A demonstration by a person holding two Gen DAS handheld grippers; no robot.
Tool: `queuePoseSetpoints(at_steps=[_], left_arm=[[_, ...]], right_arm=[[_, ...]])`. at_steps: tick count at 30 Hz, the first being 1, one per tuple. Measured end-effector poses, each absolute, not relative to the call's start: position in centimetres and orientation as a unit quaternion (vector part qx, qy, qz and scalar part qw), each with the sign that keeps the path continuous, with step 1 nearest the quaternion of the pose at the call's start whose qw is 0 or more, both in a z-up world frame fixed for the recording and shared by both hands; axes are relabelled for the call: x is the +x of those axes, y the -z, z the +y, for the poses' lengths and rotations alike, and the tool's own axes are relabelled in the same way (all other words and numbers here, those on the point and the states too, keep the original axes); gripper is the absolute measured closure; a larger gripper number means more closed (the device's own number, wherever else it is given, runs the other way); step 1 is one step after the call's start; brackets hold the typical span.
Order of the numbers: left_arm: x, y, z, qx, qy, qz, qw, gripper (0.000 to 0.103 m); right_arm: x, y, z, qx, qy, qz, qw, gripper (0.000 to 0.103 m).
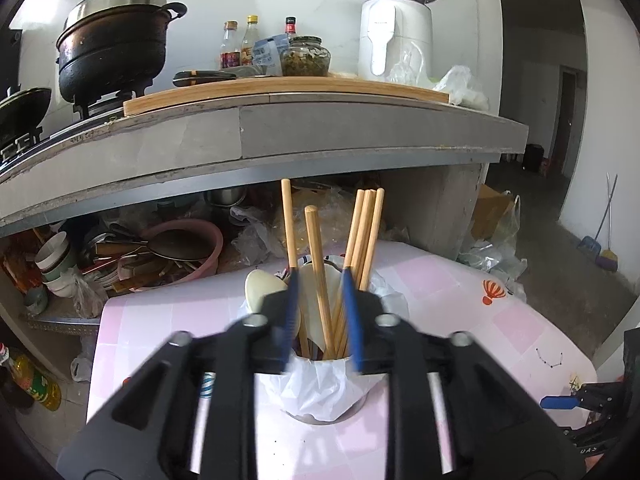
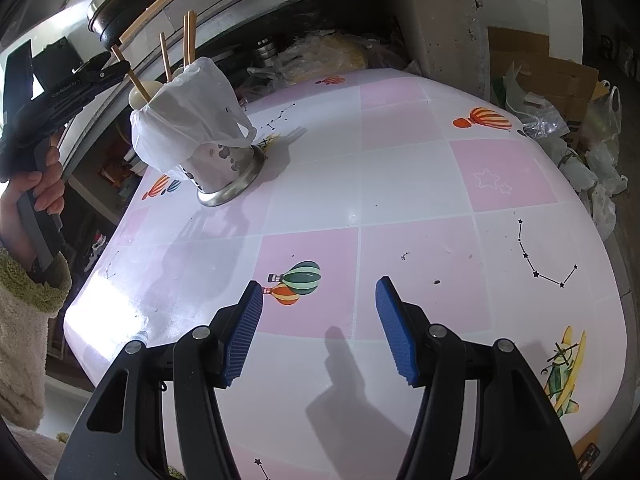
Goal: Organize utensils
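A metal utensil holder [image 1: 320,416], lined with a white plastic bag, stands on the pink checked table [image 2: 400,184]. Several wooden chopsticks [image 1: 366,224] and a cream spoon [image 1: 258,288] stand in it. My left gripper [image 1: 320,276] hovers over the holder's mouth with its blue pads apart. One chopstick [image 1: 316,248] stands between them, with a gap on each side. The right wrist view shows that holder [image 2: 224,164] at the table's far left, the left gripper [image 2: 120,68] beside the chopstick tops. My right gripper [image 2: 320,300] is open over the table, nothing between its pads.
A grey counter [image 1: 360,128] overhangs behind the table, bearing a black pot [image 1: 112,52], bottles, a jar and a white appliance [image 1: 394,40]. The shelf below holds bowls and pans [image 1: 180,244]. Plastic bags and a cardboard box [image 2: 560,80] crowd the floor to the right.
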State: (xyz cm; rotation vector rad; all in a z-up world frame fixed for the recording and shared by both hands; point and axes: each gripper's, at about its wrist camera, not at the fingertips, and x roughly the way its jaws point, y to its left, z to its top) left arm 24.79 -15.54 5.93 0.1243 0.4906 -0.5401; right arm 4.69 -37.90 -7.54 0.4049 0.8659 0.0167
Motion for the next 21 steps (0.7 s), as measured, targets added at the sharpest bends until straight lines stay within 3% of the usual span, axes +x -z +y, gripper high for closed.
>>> queuePoseSetpoints(at_steps=[5, 8, 13, 21], left_arm=[[23.7, -6.7, -14.6, 0.052, 0.255, 0.235, 0.936, 0.05], [22.5, -7.2, -13.9, 0.047, 0.259, 0.236, 0.935, 0.04], [20.3, -7.5, -12.1, 0.018, 0.274, 0.248, 0.929, 0.029], [17.0, -6.4, -10.6, 0.011, 0.28, 0.268, 0.922, 0.02]], right_arm=[[4.5, 7.2, -37.7, 0.193, -0.009, 0.415, 0.889, 0.045], [4.5, 6.9, -37.3, 0.19, -0.011, 0.414, 0.89, 0.042], [4.4, 6.4, -36.6, 0.182, -0.017, 0.411, 0.893, 0.039], [4.1, 5.5, -35.1, 0.168, -0.025, 0.406, 0.898, 0.035]])
